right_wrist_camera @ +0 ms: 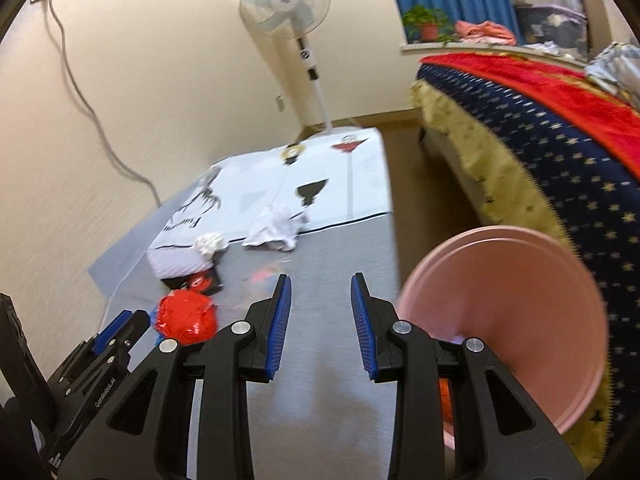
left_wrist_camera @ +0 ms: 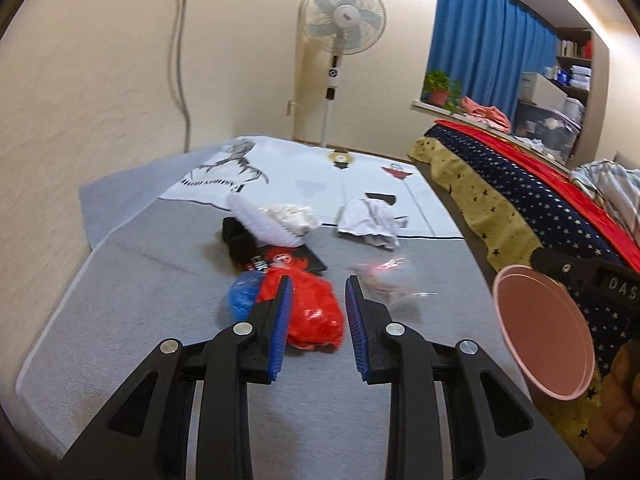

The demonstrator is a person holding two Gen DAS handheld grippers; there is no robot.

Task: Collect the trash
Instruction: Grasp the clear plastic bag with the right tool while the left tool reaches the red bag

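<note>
Red bag (left_wrist_camera: 308, 312) lengthwise away from camera, left gripper (left_wrist_camera: 318, 284) parted, empty, right gripper (right_wrist_camera: 321, 282) likewise.

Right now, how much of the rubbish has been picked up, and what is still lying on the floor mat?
Something orange shows low in the pink plastic bin, so collecting seems begun. Nothing is in hand: the left claw and right claw both look empty. Still left on the grey floor mat: a crumpled red plastic bag, a blue wrapper, a clear wrapper and crumpled white paper.
</note>
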